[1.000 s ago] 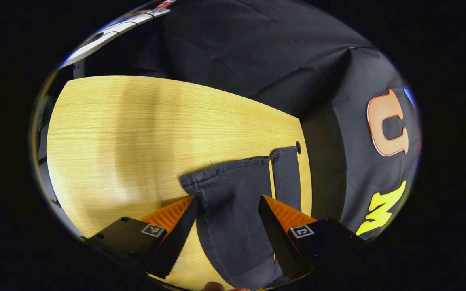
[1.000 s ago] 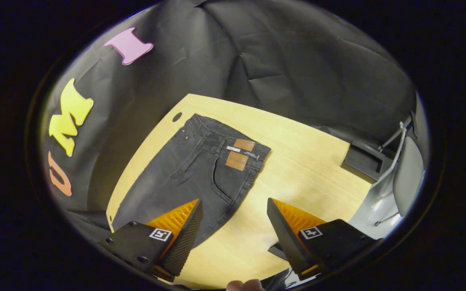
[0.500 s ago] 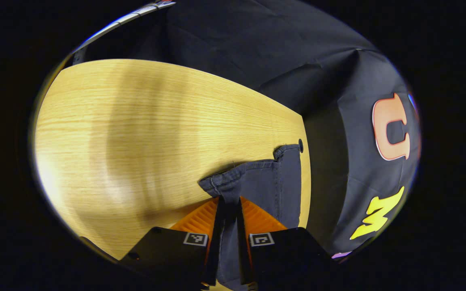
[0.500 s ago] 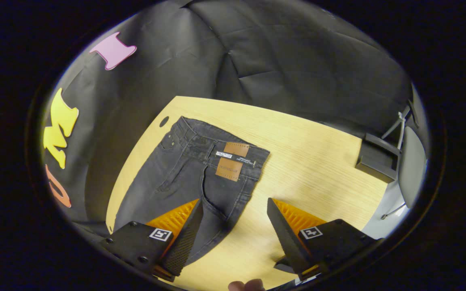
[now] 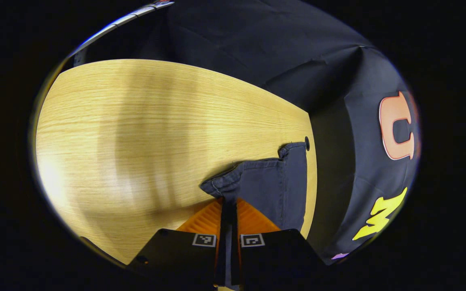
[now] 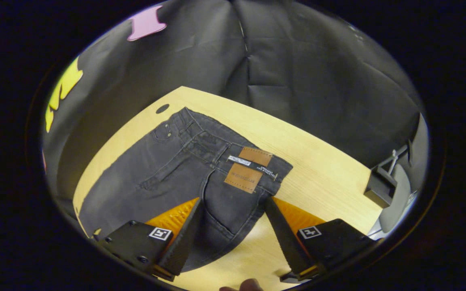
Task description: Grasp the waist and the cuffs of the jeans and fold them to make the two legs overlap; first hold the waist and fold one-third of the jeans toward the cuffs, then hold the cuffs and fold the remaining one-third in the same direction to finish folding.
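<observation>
The jeans (image 6: 168,178) lie flat on the tabletop (image 6: 322,182). The left gripper (image 5: 228,218) has its fingers pinched on the cuff (image 5: 233,184). The right gripper (image 6: 229,226) hovers spread wide over the seat, near the waist (image 6: 233,151).

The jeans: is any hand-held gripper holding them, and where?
The left hand-held gripper pinches the jeans at the near leg's cuff. The right hand-held gripper is open, holding nothing.

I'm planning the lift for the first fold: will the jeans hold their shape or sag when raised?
The jeans will likely sag: the cuff already bunches where the left gripper pinches it. The stitched waistband looks thicker, probably stiffer. On the smooth wooden table they may slide.
</observation>
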`<state>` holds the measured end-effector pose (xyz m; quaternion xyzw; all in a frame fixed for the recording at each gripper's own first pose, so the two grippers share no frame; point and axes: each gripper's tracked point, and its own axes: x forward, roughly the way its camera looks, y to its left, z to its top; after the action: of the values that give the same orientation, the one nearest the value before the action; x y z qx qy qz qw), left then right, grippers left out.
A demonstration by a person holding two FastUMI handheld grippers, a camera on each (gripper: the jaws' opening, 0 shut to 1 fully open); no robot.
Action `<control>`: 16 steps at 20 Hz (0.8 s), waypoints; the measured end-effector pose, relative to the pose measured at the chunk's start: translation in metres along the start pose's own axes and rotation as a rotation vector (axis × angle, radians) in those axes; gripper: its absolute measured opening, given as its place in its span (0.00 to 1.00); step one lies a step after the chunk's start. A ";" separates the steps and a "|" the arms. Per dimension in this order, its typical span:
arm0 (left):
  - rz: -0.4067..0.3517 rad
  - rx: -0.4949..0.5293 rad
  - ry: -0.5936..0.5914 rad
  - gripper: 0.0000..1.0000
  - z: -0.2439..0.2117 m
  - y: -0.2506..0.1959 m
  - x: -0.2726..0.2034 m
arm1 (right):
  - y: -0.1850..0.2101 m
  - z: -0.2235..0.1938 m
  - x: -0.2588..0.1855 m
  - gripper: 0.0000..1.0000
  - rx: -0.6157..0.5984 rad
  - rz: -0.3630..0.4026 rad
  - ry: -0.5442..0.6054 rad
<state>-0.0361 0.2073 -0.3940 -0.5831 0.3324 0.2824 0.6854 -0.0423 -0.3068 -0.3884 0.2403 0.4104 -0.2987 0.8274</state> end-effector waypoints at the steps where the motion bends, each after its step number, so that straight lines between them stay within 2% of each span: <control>1: 0.003 0.003 0.001 0.08 0.000 -0.001 0.001 | -0.002 -0.002 0.001 0.94 -0.026 -0.018 -0.015; 2: 0.004 0.004 0.001 0.08 -0.001 -0.002 0.002 | -0.006 -0.003 0.002 0.94 -0.054 -0.043 -0.025; 3: 0.003 0.003 0.002 0.07 -0.001 -0.001 0.001 | -0.005 0.001 0.001 0.84 -0.060 -0.043 -0.038; 6: -0.005 -0.010 0.005 0.07 0.000 -0.002 0.001 | 0.000 0.003 0.004 0.76 -0.039 0.004 -0.024; 8: -0.008 -0.019 0.009 0.07 -0.002 -0.002 0.001 | 0.003 0.006 0.001 0.44 0.018 0.063 0.007; 11: -0.005 -0.030 0.023 0.06 -0.005 -0.002 0.000 | 0.006 0.006 0.007 0.03 0.108 0.096 0.089; 12: -0.012 -0.050 0.030 0.05 -0.005 -0.005 -0.002 | 0.005 0.007 0.006 0.06 0.135 0.114 0.114; 15: -0.032 -0.129 0.054 0.05 -0.002 -0.021 -0.018 | 0.009 0.019 -0.012 0.00 0.220 0.187 0.162; 16: -0.035 -0.152 0.062 0.04 -0.003 -0.026 -0.021 | 0.012 0.025 -0.021 0.02 0.244 0.212 0.170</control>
<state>-0.0295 0.1998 -0.3620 -0.6476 0.3208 0.2767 0.6333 -0.0313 -0.3081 -0.3560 0.4052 0.4121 -0.2359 0.7812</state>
